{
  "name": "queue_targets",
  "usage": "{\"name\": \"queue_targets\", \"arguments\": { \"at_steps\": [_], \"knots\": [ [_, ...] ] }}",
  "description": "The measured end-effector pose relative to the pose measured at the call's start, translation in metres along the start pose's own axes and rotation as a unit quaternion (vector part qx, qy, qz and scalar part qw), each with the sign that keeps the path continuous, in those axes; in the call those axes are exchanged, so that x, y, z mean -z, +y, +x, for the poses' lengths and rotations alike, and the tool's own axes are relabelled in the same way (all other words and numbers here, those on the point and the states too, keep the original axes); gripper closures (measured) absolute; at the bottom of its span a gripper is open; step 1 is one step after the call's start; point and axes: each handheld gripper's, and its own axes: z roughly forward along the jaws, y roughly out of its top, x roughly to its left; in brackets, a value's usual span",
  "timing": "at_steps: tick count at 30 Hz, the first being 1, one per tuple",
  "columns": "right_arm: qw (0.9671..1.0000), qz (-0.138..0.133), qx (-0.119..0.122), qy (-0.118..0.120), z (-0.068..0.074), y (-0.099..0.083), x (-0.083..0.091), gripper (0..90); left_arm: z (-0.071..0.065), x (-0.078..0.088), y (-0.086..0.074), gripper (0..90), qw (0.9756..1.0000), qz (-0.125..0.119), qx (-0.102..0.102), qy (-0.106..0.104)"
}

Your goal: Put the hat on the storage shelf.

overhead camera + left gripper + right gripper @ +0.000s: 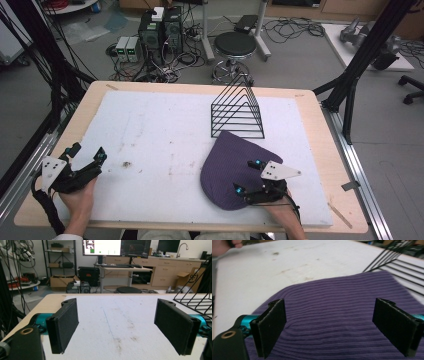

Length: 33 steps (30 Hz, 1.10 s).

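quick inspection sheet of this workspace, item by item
surface: wooden table covered by a white mat, scuffed and stained
job's things: purple ribbed knit cloth lying flat, its far edge at the foot of a black wire rack
clutter: nothing seen on the mat
grippers: left gripper open over bare mat; right gripper open, jaws over the cloth
cables: a black cable trails from the left gripper
surroundings: stool, computer towers and floor wiring beyond the table
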Motion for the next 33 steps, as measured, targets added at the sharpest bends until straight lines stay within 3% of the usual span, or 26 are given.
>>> {"name": "queue_targets", "arguments": {
  "at_steps": [6,11,19,22,28,33],
  "knots": [
    [0.999,0.026,0.028,0.022,0.008,0.001,-0.009,11.3,0.0,-0.001,0.0,19.5,1.0,0.0,-0.001,-0.001],
    [0.9964,0.048,0.058,0.04,0.014,0.001,-0.013,11.2,-0.001,-0.002,-0.001,19.5,1.0,0.002,-0.001,-0.002],
    [0.9926,0.055,0.079,0.075,0.019,0.002,-0.014,11.3,0.0,-0.003,-0.001,19.5,1.0,0.006,-0.001,-0.002],
    [0.992,0.06,0.081,0.076,0.019,0.002,-0.015,11.3,0.0,-0.004,-0.001,19.5,1.0,0.008,0.0,-0.001],
    [0.9866,0.064,0.092,0.118,0.022,0.001,-0.015,11.3,0.001,-0.004,-0.001,19.5,1.0,0.007,0.002,-0.001],
    [0.9819,0.077,0.109,0.134,0.024,0.0,-0.016,11.2,0.001,-0.004,-0.001,19.5,1.0,0.007,0.001,0.0]
  ]
}}
